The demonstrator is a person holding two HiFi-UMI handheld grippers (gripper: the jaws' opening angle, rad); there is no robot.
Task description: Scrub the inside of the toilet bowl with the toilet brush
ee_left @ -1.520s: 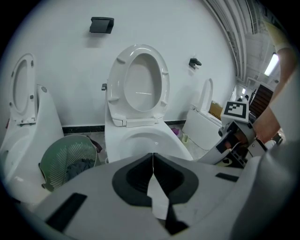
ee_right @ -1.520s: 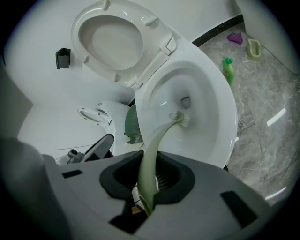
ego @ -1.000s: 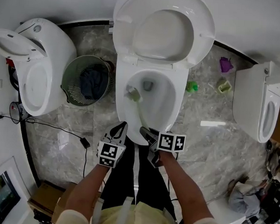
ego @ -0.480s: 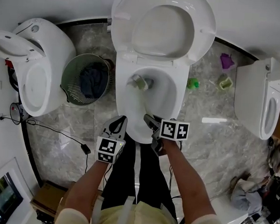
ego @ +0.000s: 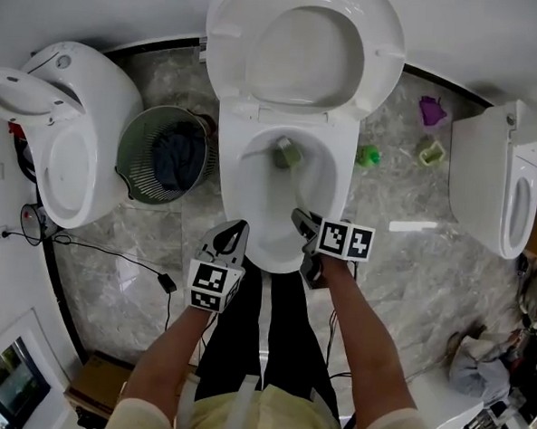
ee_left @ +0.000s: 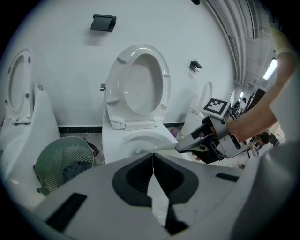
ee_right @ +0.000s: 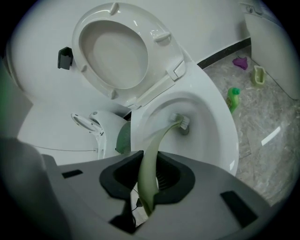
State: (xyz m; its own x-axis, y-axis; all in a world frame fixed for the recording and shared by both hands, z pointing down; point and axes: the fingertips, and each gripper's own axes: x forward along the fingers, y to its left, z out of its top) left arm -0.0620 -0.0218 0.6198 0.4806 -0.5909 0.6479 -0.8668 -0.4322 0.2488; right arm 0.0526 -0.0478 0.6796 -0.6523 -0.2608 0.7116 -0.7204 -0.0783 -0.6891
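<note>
The white toilet bowl [ego: 233, 193] stands open straight ahead, seat and lid raised. My right gripper [ego: 306, 224] is shut on the pale green handle [ee_right: 151, 161] of the toilet brush at the bowl's near right rim. The brush head [ego: 289, 153] rests low inside the bowl, near the drain at the back. In the right gripper view the handle curves from the jaws down to the brush head [ee_right: 182, 122]. My left gripper [ego: 232, 238] hovers at the bowl's near left rim, shut with nothing in it; its jaws [ee_left: 153, 157] meet in a thin line.
A mesh waste basket [ego: 166, 153] with dark cloth stands left of the bowl, beside another toilet [ego: 68, 147]. A third toilet [ego: 497, 187] is at the right. A green bottle [ego: 369, 156], a green cup [ego: 429, 154] and a purple item [ego: 432, 110] lie on the marble floor. A black cable [ego: 112, 249] trails at the left.
The brush head has swept from the bowl's left wall round to the back centre near the drain. My right gripper has shifted a little to the right; the left has barely moved.
</note>
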